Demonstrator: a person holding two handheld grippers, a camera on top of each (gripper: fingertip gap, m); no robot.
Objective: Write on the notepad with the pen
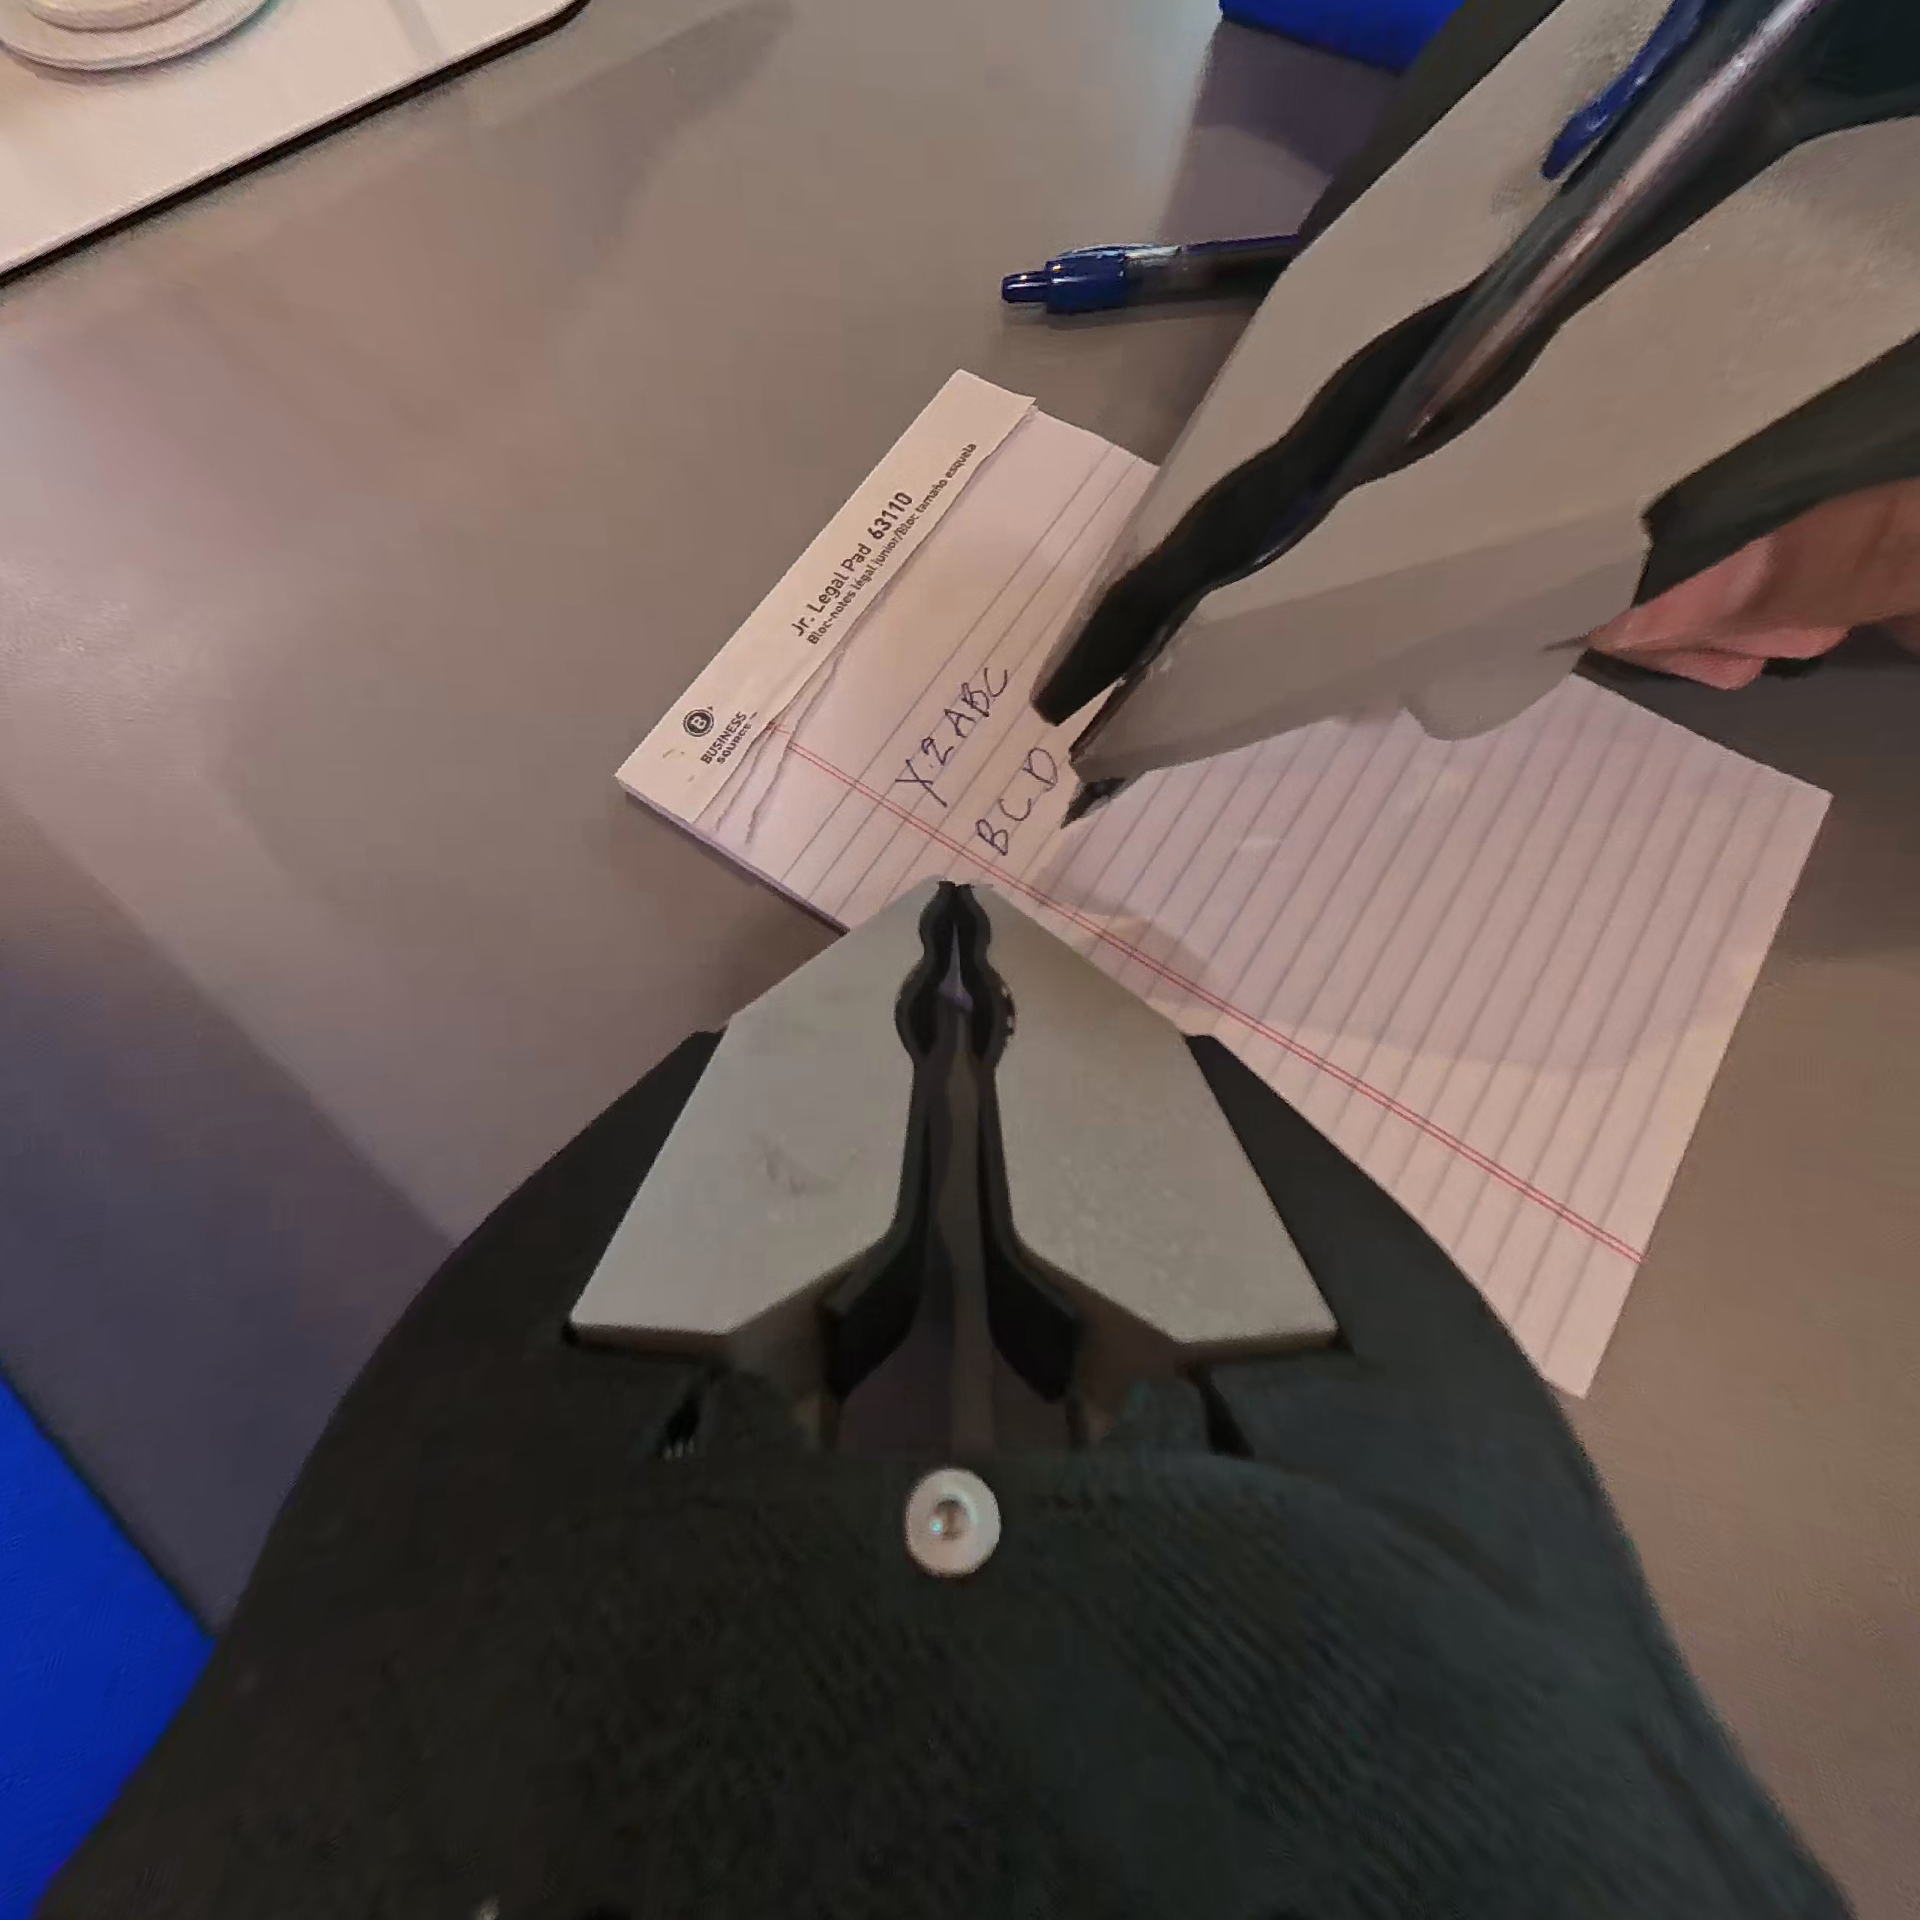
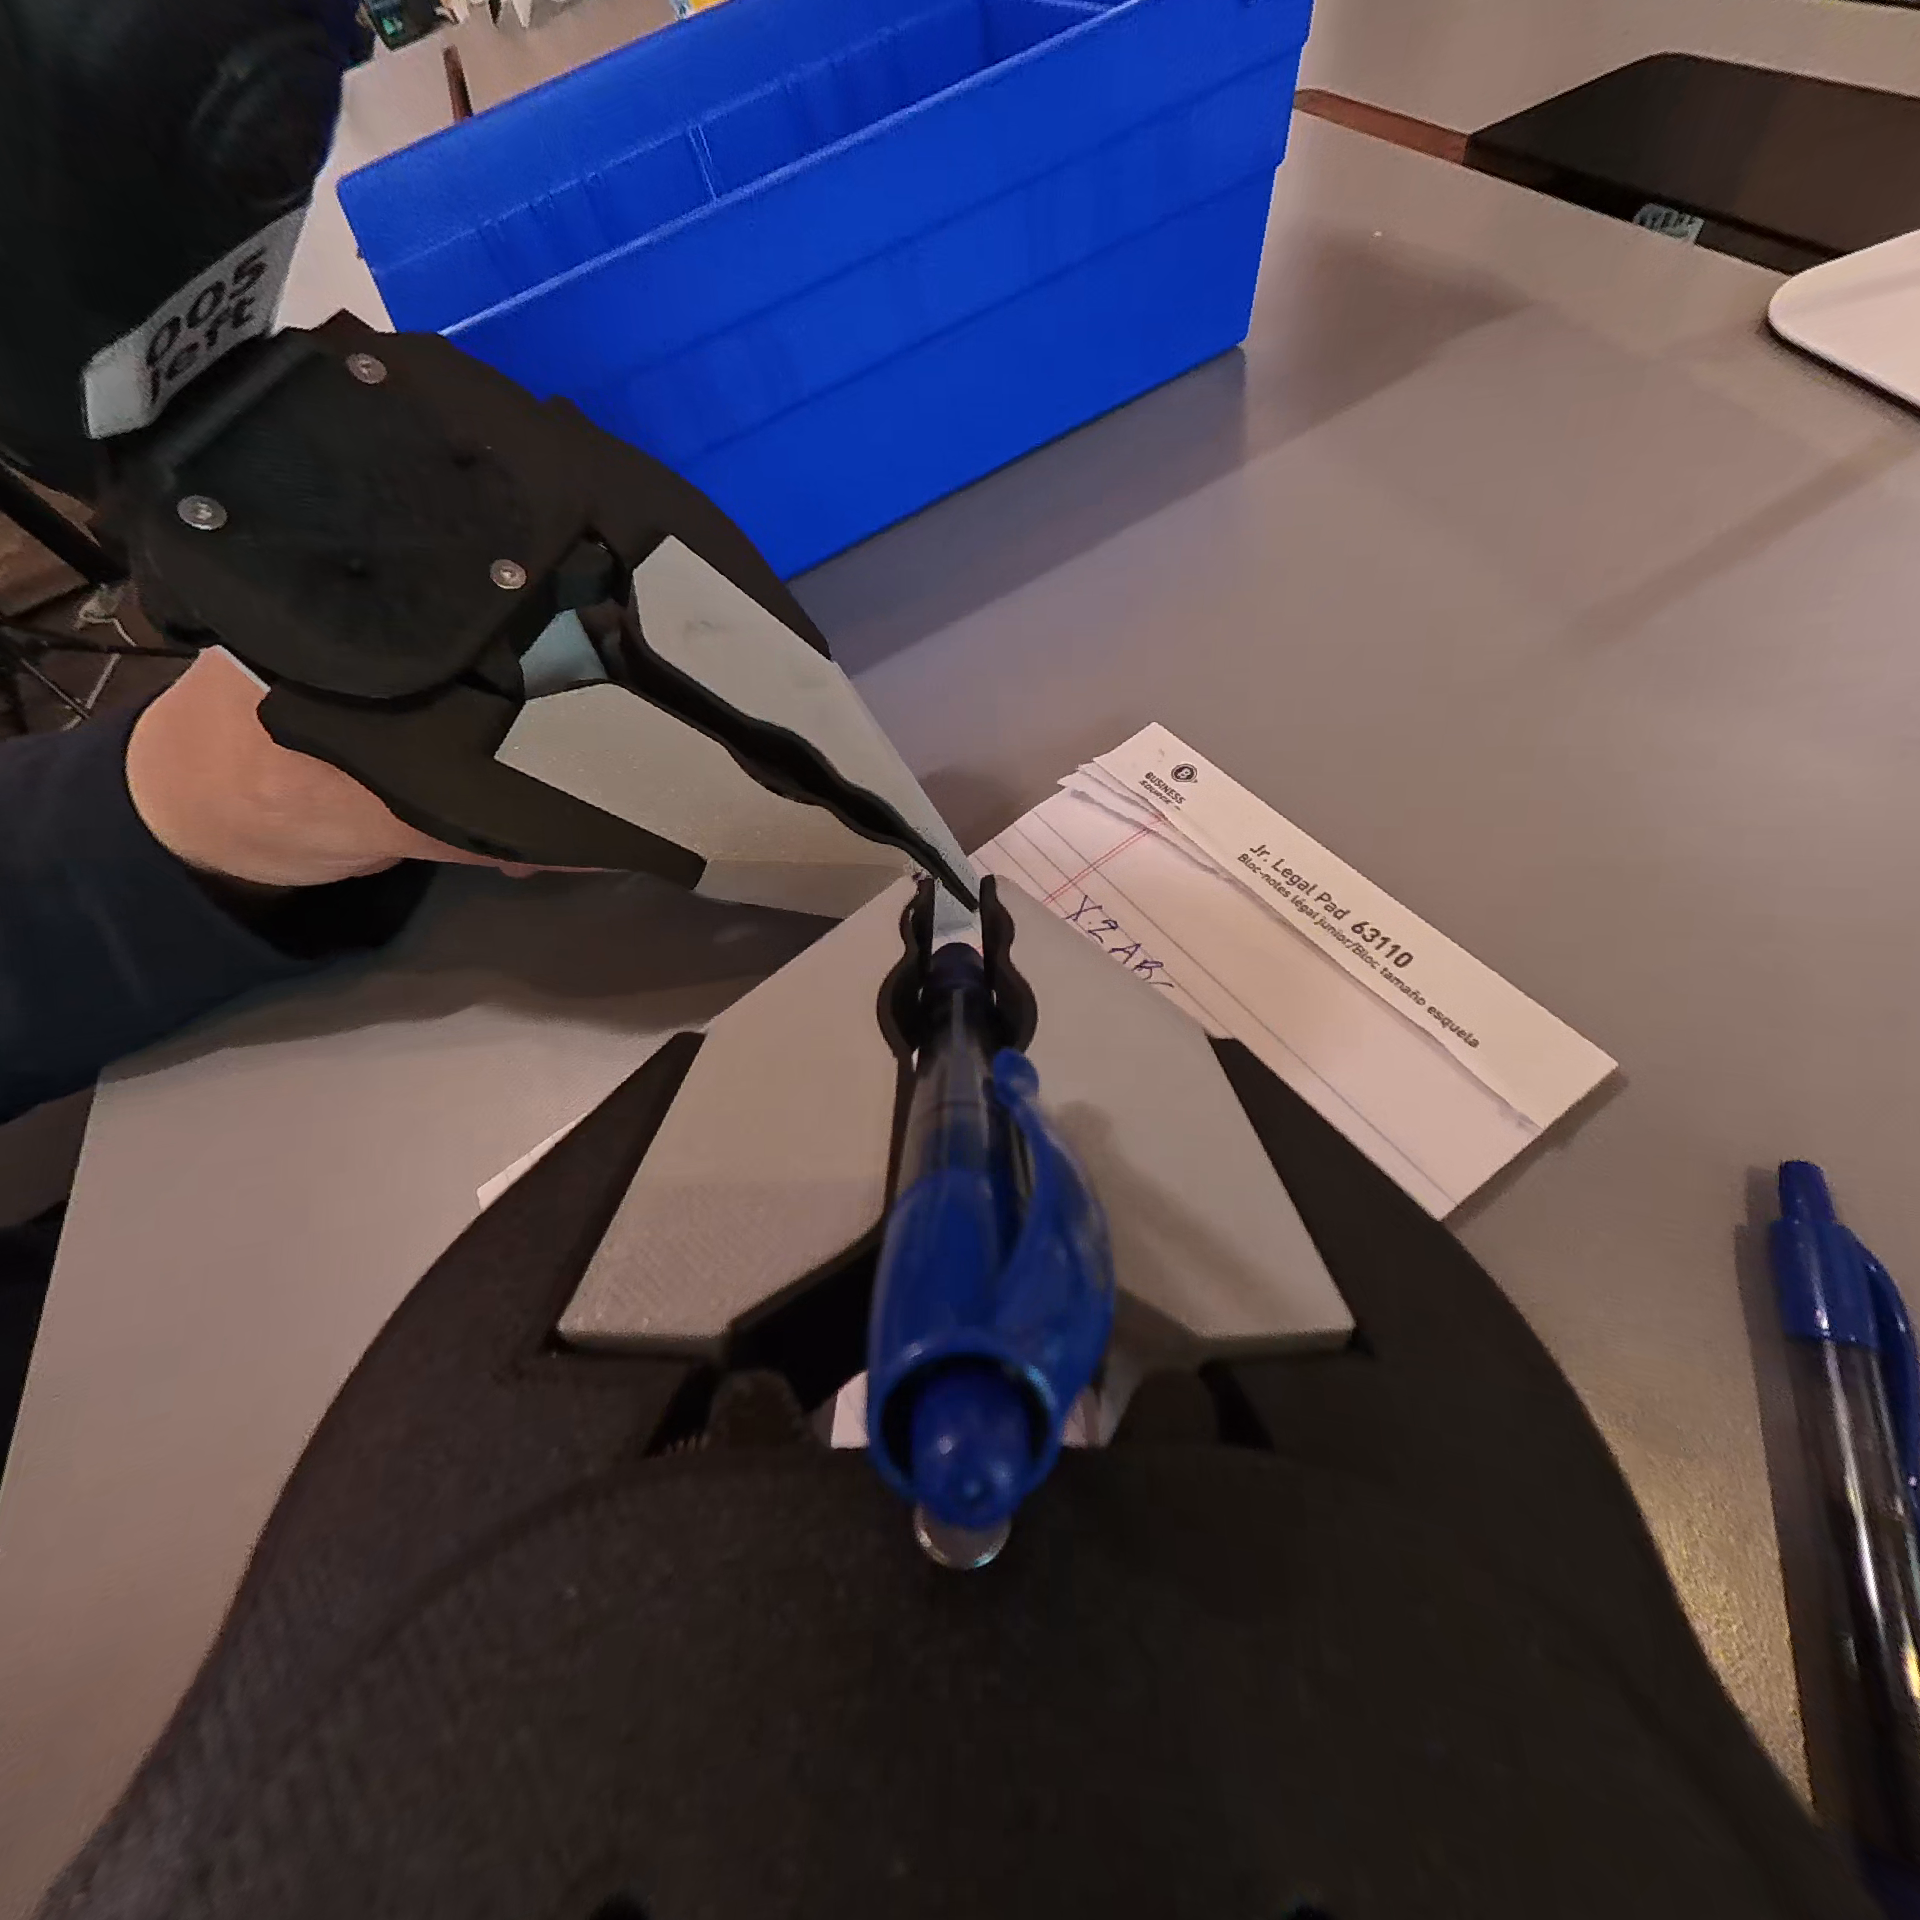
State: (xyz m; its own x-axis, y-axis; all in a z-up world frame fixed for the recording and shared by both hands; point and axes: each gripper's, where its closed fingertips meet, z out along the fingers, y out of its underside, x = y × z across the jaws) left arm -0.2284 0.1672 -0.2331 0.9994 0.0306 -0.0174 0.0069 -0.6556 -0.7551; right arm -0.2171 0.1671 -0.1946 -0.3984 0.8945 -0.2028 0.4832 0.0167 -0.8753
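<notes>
Blue-capped clear-barrel pen [image 2: 971, 1226] lies clamped along the closed jaws of the right gripper [image 2: 951, 894], click-end toward the camera, tip aimed down at the white lined notepad [image 1: 1403, 987]. Holding the pen lengthwise w/ jaws shut on the barrel probably keeps it stiff against writing pressure. Notepad sits flat on the grey tabletop [image 1: 468, 520], its printed cardboard header strip [image 1: 821, 613] at the far end from the writer; two short rows of blue handwritten letters lie just inside the red margin line.

Left gripper [image 1: 951, 894] has its jaws closed on nothing, tips at the pad's near edge by the margin. Judged: it pins the pad so the sheet won't slide, though actual contact can't be confirmed.

Left wrist view alone shows the pen tip region meeting the paper just past the second row, plus both rows. Right wrist view hides the tip and second row behind its own fingers, but shows the blue plastic bin [image 2: 831, 239] behind the pad, a spare blue pen [image 2: 1849, 1455] on the table near the pad, well apart from both grippers, and the hand [image 2: 260, 790] holding the left gripper.
</notes>
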